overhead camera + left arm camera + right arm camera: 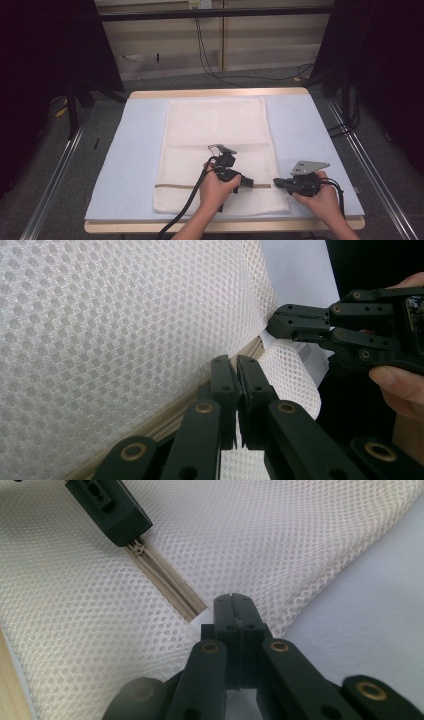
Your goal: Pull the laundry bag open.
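High view: white mesh bag (pixel 215 150) lies flat on a pale blue mat (pixel 125 165) that covers the table (pixel 220 93), long axis running 12 to 6 o'clock. A tan zipper (pixel 175 186) crosses the bag near its 6 o'clock end.

Left gripper (pixel 248 182) sits on the zipper line, toward the bag's 3 o'clock edge. Left gripper view: jaws pressed together, tips at the zipper band (pixel 165 422) (whether a pull tab or only mesh is pinched between them cannot be told). Right gripper view: the left gripper's dark tip (pixel 112 512) sits right on the zipper (pixel 167 587).

Right gripper (pixel 276 183) is at the bag's 3 o'clock edge, level with the zipper's end. Left gripper view: its jaws (pixel 282 325) are closed on the mesh edge just where the zipper stops. Right gripper view: own jaws (pixel 235 602) together, mesh fabric (pixel 280 545) rising to their tips, blue mat (pixel 370 610) toward 3 o'clock.

Surroundings: the two grippers are near one another, tip facing tip, apart. Cables (pixel 210 50) run across the floor at 12 o'clock, well clear. Metal rails (pixel 55 175) flank the table at 9 and 3 o'clock.
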`<state>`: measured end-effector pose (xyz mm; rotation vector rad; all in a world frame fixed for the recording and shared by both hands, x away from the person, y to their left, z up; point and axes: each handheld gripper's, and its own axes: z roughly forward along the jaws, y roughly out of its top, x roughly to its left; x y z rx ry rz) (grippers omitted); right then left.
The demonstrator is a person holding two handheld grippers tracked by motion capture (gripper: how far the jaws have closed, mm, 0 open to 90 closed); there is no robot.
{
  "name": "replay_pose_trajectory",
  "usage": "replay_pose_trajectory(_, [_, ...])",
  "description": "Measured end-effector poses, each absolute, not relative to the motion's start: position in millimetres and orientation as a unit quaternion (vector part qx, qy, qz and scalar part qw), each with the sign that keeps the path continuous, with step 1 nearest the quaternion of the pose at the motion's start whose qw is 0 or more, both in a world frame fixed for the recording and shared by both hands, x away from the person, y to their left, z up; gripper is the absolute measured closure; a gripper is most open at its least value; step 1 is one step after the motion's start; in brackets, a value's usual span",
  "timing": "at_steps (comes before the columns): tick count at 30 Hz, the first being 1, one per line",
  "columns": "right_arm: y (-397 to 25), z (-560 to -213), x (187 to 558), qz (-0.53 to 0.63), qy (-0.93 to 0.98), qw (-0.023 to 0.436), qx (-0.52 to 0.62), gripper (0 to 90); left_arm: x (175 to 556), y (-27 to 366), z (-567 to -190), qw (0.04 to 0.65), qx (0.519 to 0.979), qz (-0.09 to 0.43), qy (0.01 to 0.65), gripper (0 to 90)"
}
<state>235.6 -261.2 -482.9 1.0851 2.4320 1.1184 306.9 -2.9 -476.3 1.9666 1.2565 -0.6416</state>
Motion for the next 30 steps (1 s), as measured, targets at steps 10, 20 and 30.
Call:
replay_pose_trajectory(10, [-261,-483,236,0.384,0.836,0.127,0.372,90.0,308,3,-477,0.352,0.757,-0.256,0.488,87.3])
replay_pose_trajectory(20, [-261,-483,236,0.384,0.836,0.128,0.371,90.0,309,9,-476,0.352,0.757,-0.255,0.487,87.3])
replay_pose_trajectory(30, [-261,-483,236,0.383,0.836,0.127,0.371,90.0,308,11,-475,0.347,0.759,-0.250,0.490,87.4])
